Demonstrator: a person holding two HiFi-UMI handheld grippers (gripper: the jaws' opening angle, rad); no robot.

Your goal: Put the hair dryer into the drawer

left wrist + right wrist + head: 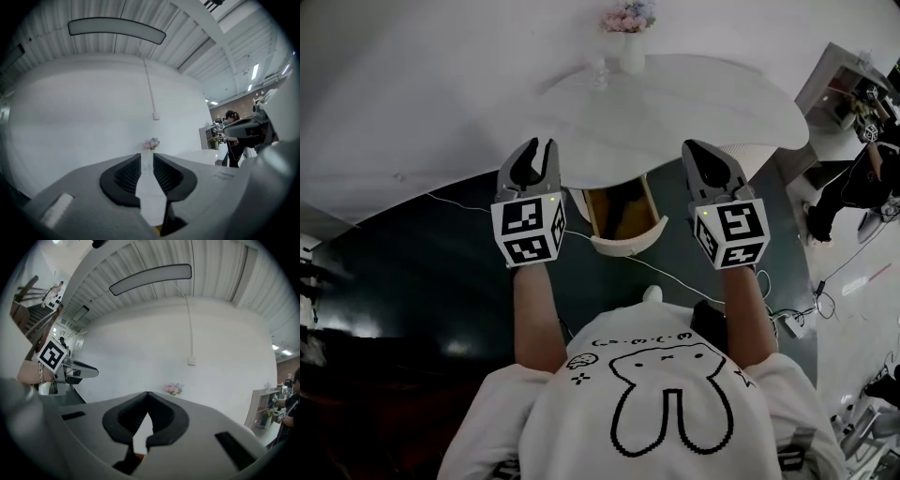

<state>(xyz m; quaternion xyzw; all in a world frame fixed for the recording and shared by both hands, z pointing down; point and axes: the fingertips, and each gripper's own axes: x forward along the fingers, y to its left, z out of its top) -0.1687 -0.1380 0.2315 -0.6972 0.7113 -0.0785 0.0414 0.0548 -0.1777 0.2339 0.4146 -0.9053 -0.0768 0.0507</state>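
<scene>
Drawer [628,246] stands open; it lies between left gripper [541,147] and right gripper [701,150].

I can't read a single word or number from here. The nearest thing to a sign is the black-and-white square code on the faces of the left cube [530,228] and the right cube [731,234]. The person's white shirt [525,422] carries a pixel-drawn rabbit outline [667,398]. A row of small marks [642,341] sits above it, too small to make out as letters.
</scene>
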